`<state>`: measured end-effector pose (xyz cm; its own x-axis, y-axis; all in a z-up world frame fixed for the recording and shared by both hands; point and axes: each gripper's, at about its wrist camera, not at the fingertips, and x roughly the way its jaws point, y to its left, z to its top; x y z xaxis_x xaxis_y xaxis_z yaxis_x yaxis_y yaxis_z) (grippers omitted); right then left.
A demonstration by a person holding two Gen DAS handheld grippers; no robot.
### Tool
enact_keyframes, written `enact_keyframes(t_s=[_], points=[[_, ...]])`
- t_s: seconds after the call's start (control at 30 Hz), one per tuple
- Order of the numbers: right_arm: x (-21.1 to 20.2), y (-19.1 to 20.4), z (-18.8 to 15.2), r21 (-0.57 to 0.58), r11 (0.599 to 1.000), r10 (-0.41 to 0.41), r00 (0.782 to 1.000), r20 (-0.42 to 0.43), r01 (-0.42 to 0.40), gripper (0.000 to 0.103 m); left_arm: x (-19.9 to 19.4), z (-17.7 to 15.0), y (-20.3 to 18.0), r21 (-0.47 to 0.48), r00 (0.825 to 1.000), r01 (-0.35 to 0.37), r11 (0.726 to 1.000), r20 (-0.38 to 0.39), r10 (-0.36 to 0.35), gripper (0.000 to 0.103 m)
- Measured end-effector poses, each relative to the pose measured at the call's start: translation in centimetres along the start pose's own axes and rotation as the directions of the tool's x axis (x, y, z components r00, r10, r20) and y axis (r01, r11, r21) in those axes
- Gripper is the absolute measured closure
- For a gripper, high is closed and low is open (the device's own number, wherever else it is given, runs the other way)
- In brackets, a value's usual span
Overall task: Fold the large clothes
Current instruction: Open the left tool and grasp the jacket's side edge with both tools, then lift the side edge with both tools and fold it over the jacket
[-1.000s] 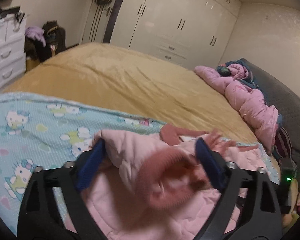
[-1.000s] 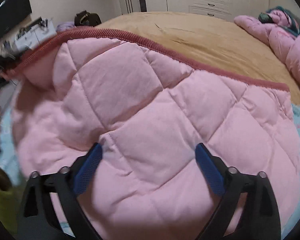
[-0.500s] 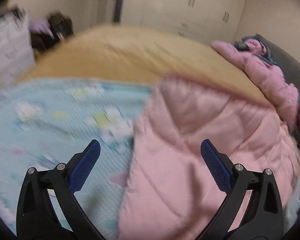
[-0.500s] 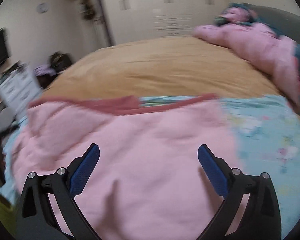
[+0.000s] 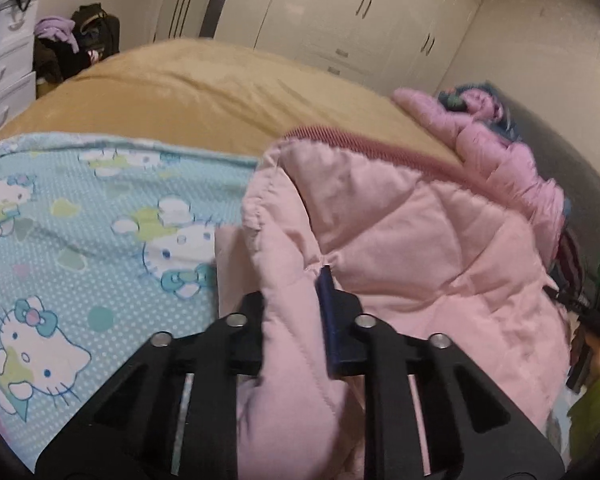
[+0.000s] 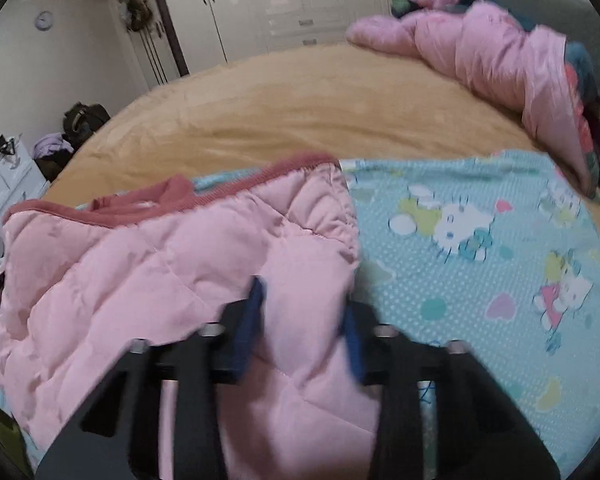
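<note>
A bed with a tan blanket point(image 5: 204, 92) fills the room ahead of both grippers, with a white wardrobe point(image 5: 360, 12) behind it. A light-blue cartoon-cat sheet point(image 5: 60, 232) lies under the grippers, and a second pink coat point(image 6: 492, 56) is heaped far ahead at the right. A second ago both pairs of jaws stood wide over the pink quilted jacket point(image 5: 412, 248); now each has a fold of it. The left gripper point(image 5: 296, 300) is clamped almost fully together on the jacket's left edge. The right gripper point(image 6: 304, 320) is closing, its pads pressing a thicker fold at the jacket's right edge.
</note>
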<state>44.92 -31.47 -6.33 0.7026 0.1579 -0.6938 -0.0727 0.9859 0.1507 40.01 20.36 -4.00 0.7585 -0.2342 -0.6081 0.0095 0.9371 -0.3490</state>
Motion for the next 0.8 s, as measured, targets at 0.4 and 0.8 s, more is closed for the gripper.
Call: enact_keyframes(t_s=[0.4, 0.8], points=[[-7.1, 0.6, 5.9, -0.009, 0.995, 0.102, 0.962, 0.251, -0.103, 0.086, -8.9, 3.3, -5.0, 0.065, 0.971, -0.037, 0.997, 0.239, 0.021, 0.097], [-2.5, -1.5, 6.4, 0.080, 0.994, 0.054, 0.981, 0.186, -0.069, 0.086, -3.1, 5.2, -4.6, 0.111, 0.975, -0.201, 0.973, 0.121, 0.187, 0.097]])
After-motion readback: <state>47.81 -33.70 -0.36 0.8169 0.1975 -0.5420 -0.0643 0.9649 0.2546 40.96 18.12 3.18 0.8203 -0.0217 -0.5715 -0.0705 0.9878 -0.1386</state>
